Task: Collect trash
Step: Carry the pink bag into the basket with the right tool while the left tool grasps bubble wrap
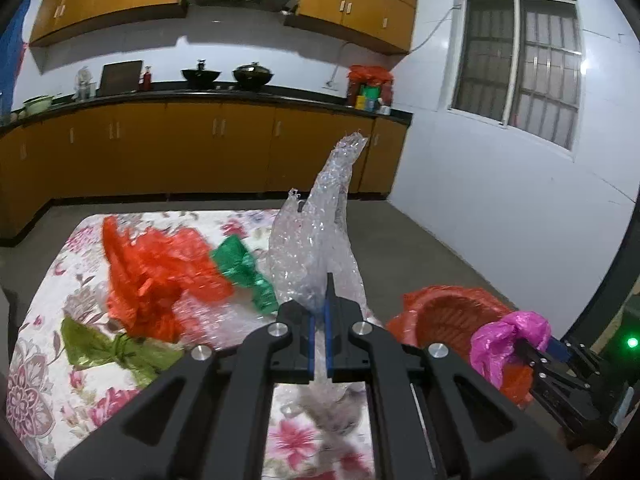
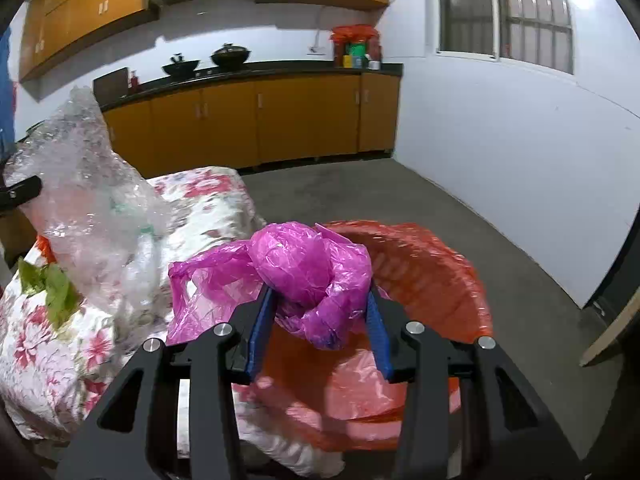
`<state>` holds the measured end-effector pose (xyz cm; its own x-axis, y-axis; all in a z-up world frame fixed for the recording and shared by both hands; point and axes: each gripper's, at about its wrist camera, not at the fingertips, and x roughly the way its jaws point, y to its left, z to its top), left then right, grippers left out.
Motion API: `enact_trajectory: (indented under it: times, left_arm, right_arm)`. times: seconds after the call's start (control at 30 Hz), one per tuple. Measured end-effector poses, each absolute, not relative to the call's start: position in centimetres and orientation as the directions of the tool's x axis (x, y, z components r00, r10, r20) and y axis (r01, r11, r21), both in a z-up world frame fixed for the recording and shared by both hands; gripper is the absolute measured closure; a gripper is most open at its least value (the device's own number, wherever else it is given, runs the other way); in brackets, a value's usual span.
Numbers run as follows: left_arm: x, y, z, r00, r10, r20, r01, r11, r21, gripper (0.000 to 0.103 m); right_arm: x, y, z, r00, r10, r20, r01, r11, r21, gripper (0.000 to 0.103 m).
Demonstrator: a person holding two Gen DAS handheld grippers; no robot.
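left gripper (image 1: 319,312) clamped on crumpled clear bubble-wrap sheet (image 1: 316,232) above floral-cloth table (image 1: 48,360) | right gripper (image 2: 320,312) grips crumpled magenta plastic bag (image 2: 296,268) over red-lined basket (image 2: 432,264), basket base hidden | red plastic bag (image 1: 156,272) blurred

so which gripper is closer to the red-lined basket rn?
Right. The right gripper, clamped on the pink bag, hangs directly over the basket. The left gripper, pinching the bubble wrap, is over the floral table beside it.
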<state>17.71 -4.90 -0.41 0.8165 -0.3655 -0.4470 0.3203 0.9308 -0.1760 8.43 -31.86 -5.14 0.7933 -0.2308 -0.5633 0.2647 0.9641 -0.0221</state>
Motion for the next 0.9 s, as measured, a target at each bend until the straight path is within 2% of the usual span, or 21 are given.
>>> enact_trajectory:
  times: [0.37, 0.63, 0.9]
  left_arm:
    - [17.0, -10.9, 1.7, 0.775, -0.48, -0.41, 0.43, 0.877, -0.214, 0.098]
    - [17.1, -16.8, -0.2, 0.703, -0.55, -0.452, 0.499, 0.833, -0.238, 0.098]
    - [17.6, -19.3, -3.2, 0.652, -0.568, -0.501, 0.517, 0.818, -0.254, 0.098]
  right_arm:
    - [7.9, -37.0, -4.8, 0.75, -0.344, -0.566, 0.396, 0.918, -0.034, 0.06]
    - [7.8, -39.1, -4.8, 0.731, -0.369, -0.573, 0.437, 0.899, -0.021, 0.06]
    - [8.3, -39.9, -5.1, 0.727, -0.359, -0.586, 0.444, 0.896, 0.002, 0.06]
